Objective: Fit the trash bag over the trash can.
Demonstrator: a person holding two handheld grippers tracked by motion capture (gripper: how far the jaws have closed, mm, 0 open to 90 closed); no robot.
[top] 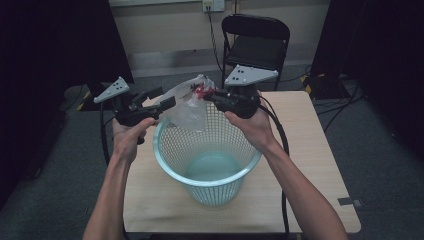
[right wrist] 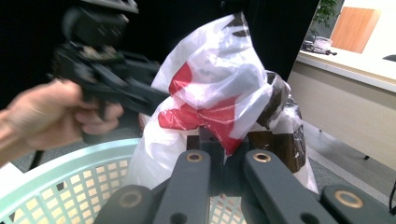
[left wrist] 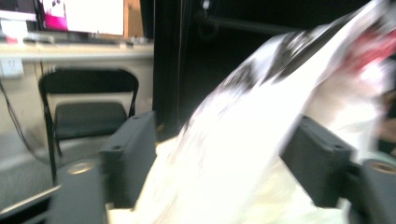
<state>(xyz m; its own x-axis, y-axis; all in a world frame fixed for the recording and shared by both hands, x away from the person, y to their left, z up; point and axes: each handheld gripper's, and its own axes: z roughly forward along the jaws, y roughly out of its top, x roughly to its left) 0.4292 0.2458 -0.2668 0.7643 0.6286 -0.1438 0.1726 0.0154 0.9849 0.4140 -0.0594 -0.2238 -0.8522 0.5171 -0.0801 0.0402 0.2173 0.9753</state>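
At the centre of the high view a pale green mesh basket (top: 207, 155) stands on the wooden tabletop (top: 310, 165), and a thin white plastic bag (top: 187, 102) with red print hangs just above its far rim, stretched between the two grippers. The work in hand looks like lining the basket with the bag.

The right gripper (top: 212, 95), just right of the upper middle of the high view, is clenched on the bag's edge; in the right gripper view its jaws sit pressed together at the bottom centre with the red-and-white film (right wrist: 210, 107) bunched above them. The left gripper (top: 167, 104), at left of centre in the high view, stands released: in the left gripper view its two jaws are wide apart at lower left and lower right, the blurred bag (left wrist: 243, 154) passes between them, and neither pad seems to press on it.

To do this step well, the left gripper should probably close on a single layer of the bag's mouth, opposite the right gripper's hold, not on a doubled fold. With both edges caught, the hands would need to draw apart to open the mouth, then lower it over the basket's rim (top: 165, 150). The film is slippery and light, so a shallow bite could let it slide out; a deeper hold seems safer. Pulling hard risks tipping the light basket.
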